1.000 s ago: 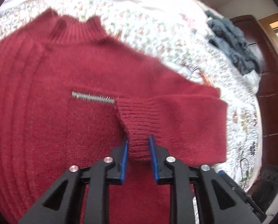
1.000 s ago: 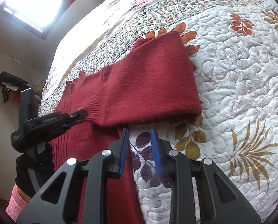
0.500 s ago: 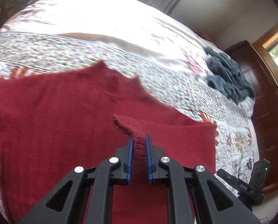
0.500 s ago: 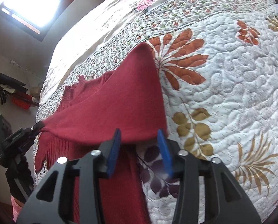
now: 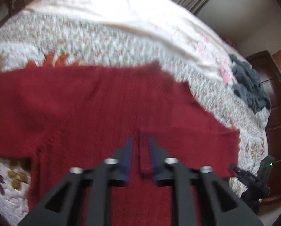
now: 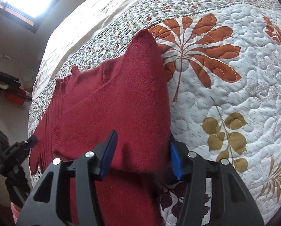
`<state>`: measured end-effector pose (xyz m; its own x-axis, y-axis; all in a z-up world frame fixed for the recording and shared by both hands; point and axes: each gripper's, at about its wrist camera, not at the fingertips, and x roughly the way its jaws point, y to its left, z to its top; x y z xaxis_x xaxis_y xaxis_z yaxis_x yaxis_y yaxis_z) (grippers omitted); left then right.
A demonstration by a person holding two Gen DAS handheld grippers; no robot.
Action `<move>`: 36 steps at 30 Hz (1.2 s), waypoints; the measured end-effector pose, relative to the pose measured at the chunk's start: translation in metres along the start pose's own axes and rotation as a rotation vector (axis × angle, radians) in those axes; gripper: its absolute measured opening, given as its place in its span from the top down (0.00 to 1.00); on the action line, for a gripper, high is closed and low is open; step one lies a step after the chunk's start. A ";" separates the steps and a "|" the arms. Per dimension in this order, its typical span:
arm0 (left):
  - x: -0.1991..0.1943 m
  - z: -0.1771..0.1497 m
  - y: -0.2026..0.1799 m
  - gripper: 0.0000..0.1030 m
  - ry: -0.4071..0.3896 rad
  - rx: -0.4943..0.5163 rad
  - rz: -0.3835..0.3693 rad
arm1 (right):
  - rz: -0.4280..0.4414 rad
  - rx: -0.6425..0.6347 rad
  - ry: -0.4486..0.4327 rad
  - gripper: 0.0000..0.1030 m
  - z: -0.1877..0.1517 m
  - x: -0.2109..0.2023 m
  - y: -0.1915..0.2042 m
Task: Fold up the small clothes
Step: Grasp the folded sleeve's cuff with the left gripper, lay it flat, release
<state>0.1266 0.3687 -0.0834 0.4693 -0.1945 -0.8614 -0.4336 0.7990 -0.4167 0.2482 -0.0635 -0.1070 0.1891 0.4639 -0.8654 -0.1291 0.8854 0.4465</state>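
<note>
Now left gripper point(image 5: 140, 146) fingers apart, sleeve cuff point(image 5: 145, 162) released between them, apparently, view blurred. Right gripper point(image 6: 142, 150) opened wide, straddling folded sleeve. Red sweater point(image 6: 110, 101) flat on floral quilt point(image 6: 225, 86); grey clothes point(image 5: 249, 86) beyond. No legible writing.

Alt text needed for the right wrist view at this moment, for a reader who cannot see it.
The right gripper, jaws wide open, straddles the edge of a red knit sweater spread on a white floral quilt. The sweater's sleeve is folded across its body. The left gripper shows at the far left, at the sweater's other side.
</note>
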 end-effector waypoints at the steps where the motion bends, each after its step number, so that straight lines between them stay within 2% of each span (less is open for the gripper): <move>1: 0.009 -0.003 0.000 0.59 0.021 -0.005 0.000 | -0.005 -0.002 0.002 0.49 -0.001 -0.001 -0.001; 6: 0.056 -0.020 -0.011 0.59 0.147 -0.053 -0.064 | -0.014 -0.007 0.003 0.49 -0.003 -0.003 -0.002; 8: 0.066 -0.022 -0.020 0.62 0.137 -0.043 -0.029 | -0.016 -0.008 0.002 0.49 -0.004 -0.005 -0.003; 9: 0.067 -0.022 -0.022 0.72 0.128 -0.042 -0.018 | -0.017 -0.009 0.001 0.49 -0.004 -0.005 -0.003; 10: 0.067 -0.021 -0.022 0.78 0.122 -0.047 -0.016 | -0.017 -0.011 0.000 0.49 -0.004 -0.007 -0.003; 12: 0.061 -0.019 -0.021 0.85 0.107 -0.071 -0.042 | -0.019 -0.015 -0.004 0.49 -0.004 -0.008 -0.002; 16: 0.032 -0.012 -0.021 0.87 0.014 -0.072 -0.053 | 0.001 -0.012 -0.018 0.49 -0.001 -0.016 -0.001; 19: 0.007 -0.005 -0.008 0.87 -0.053 -0.082 -0.066 | 0.014 -0.010 -0.017 0.49 0.002 -0.016 0.002; 23: -0.010 0.007 0.018 0.87 -0.099 -0.081 -0.031 | 0.013 -0.021 0.013 0.49 0.005 -0.002 0.010; 26: -0.003 0.011 0.029 0.87 -0.075 -0.088 -0.037 | 0.018 -0.027 0.049 0.50 0.003 0.015 0.016; 27: 0.001 0.012 0.031 0.86 -0.067 -0.081 -0.026 | 0.014 -0.031 0.059 0.54 0.002 0.020 0.017; 28: 0.004 0.011 0.033 0.86 -0.061 -0.075 -0.011 | 0.003 -0.032 0.076 0.62 0.001 0.026 0.018; 30: 0.014 0.009 0.042 0.84 -0.038 -0.067 0.020 | -0.026 -0.026 0.090 0.66 -0.001 0.033 0.017; 33: 0.034 0.004 0.050 0.72 -0.003 -0.032 0.093 | -0.055 -0.036 0.097 0.66 -0.004 0.042 0.015; 36: 0.032 0.000 0.054 0.67 -0.002 -0.003 0.102 | -0.058 -0.046 0.105 0.66 -0.004 0.042 0.016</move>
<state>0.1186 0.4059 -0.1337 0.4241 -0.1112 -0.8987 -0.4813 0.8130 -0.3277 0.2501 -0.0305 -0.1372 0.0944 0.4046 -0.9096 -0.1660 0.9073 0.3863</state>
